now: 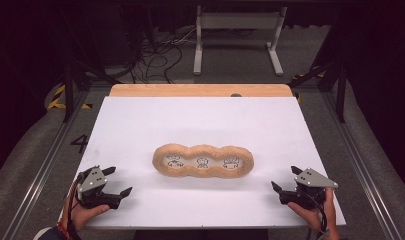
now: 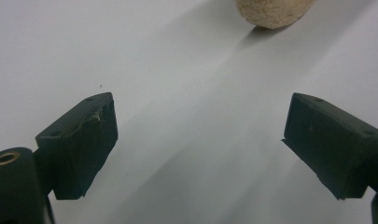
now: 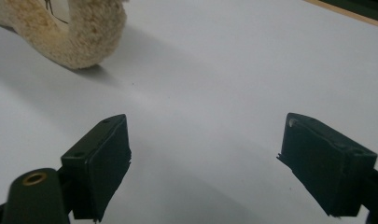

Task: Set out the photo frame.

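Dark room, grey carpet floor, white frame, tangled cables

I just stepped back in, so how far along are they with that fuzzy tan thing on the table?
Nothing looks done yet. The fuzzy tan piece lies flat mid-table, untouched. The left tongs and right tongs sit open near the front corners of the white table, holding nothing. Reaching and gripping it is all still left.

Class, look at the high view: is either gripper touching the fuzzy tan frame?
No, the left gripper and right gripper sit apart from the frame.
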### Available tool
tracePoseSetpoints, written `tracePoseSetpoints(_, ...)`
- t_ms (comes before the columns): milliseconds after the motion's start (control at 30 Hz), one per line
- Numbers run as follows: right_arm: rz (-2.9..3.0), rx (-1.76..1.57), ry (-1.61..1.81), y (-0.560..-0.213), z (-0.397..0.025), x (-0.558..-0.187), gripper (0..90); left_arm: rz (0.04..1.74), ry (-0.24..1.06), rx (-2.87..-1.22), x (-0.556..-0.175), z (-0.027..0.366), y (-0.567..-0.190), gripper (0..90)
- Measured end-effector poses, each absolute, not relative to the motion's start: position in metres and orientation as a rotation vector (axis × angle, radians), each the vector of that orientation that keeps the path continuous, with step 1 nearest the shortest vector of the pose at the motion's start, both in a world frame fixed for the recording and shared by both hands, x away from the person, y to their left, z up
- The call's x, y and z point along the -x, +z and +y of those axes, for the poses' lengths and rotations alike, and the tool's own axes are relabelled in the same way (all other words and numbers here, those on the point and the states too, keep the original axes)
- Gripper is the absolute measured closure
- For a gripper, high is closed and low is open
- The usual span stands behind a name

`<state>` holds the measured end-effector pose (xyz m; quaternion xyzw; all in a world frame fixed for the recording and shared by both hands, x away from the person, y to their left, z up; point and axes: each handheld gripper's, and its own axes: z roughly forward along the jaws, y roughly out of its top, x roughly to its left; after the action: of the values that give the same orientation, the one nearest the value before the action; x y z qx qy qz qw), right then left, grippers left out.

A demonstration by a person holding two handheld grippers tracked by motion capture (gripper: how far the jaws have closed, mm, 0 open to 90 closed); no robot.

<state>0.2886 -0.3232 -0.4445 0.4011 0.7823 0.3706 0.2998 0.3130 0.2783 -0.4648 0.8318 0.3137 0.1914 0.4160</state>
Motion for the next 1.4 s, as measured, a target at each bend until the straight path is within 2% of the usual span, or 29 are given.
tracePoseSetpoints(367,2.034,-1.114,1.034,-0.452,-0.339,-0.282,16.1,0.828,0.456,-2.007,-0.305,0.287,-0.465,9.0)
tracePoseSetpoints(1400,2.016,-1.154,1.002,-0.454,-0.341,-0.283,13.3,0.806,0.474,-2.069,-0.313,0.278,-0.467,7.8)
